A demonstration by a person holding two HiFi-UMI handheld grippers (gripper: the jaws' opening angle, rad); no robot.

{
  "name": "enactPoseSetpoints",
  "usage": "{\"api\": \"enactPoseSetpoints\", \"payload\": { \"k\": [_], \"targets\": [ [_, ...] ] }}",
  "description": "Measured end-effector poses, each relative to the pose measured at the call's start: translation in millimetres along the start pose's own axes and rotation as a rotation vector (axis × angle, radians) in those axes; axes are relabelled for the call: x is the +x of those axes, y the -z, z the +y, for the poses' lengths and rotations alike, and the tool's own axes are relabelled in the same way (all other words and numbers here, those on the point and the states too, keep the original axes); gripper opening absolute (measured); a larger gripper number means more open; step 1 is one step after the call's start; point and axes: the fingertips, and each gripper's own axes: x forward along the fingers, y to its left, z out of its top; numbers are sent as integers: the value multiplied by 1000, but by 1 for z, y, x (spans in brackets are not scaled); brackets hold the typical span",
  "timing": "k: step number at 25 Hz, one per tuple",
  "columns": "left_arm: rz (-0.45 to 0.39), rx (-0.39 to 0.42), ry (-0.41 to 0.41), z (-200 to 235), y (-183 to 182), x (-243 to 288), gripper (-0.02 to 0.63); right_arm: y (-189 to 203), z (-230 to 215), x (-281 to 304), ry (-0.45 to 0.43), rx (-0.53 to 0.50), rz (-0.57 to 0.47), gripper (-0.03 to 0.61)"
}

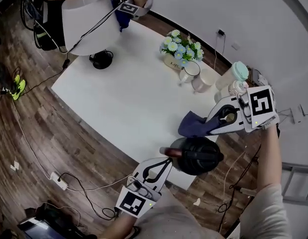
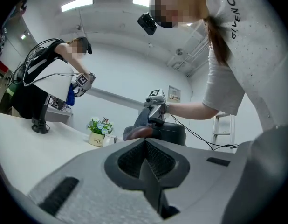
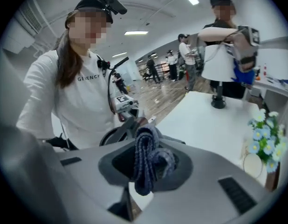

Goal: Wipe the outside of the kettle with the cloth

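Closed on the cloth point(image 3: 146, 164) at the right gripper point(image 3: 146, 146); narrow jaws, with a doubled fold of blue knit bunched between the pads and spilling forward over them; in the head view, the same cloth point(image 1: 191, 125) hanging from the right gripper point(image 1: 214, 123) as a dark blue bundle, down toward the table point(image 1: 119, 98), just beyond the kettle point(image 1: 199, 158) on its far side; whether touching it, impossible to tell.

Pressed together at the left gripper point(image 2: 145, 143), pad against pad, with nothing between; just past those tips, the kettle point(image 2: 172, 134), its brown part point(image 2: 138, 133) nearest; seen from the head, left gripper point(image 1: 163, 164) at the kettle's near-left side, tips right by that brown part point(image 1: 171, 152); contact unclear.

Kettle: black, round and squat, glossy, with a dark arched handle across the lid; upright at the near edge of the white table.

Further back on the table, a flower pot point(image 1: 181, 46) and two mugs point(image 1: 191, 73), well apart from the kettle.
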Motion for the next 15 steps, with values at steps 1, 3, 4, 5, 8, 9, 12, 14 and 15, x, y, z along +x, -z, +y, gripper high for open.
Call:
{"api": "enactPoseSetpoints", "payload": {
  "k": [1,3,4,5,8,9,12,14,15],
  "targets": [
    [-4,-7,4,-1,-1,1,6,-7,5,7,-67,-4,36,63],
    [-8,-25,2,-1,0,-1,6,-8,11,24,-213,-20,112,63],
    [-7,-30,-2,-1,1,-3,6,-6,11,34,-279,-20,149,63],
    [-5,-30,-5,-1,2,-6,6,-5,11,44,-335,-7,183,63],
    [-5,-33,-17,0,5,-14,6,-3,4,74,-468,54,248,63],
    [-4,-31,-22,0,6,-17,6,-3,2,84,-509,73,266,63],
    [2,-20,-42,4,8,-25,6,3,0,107,-625,133,331,63],
    [-3,-30,-60,8,9,-29,6,8,-2,117,-673,174,355,63],
    [-4,-32,-66,10,10,-31,6,9,-3,121,-688,194,357,63]
  ]
}}
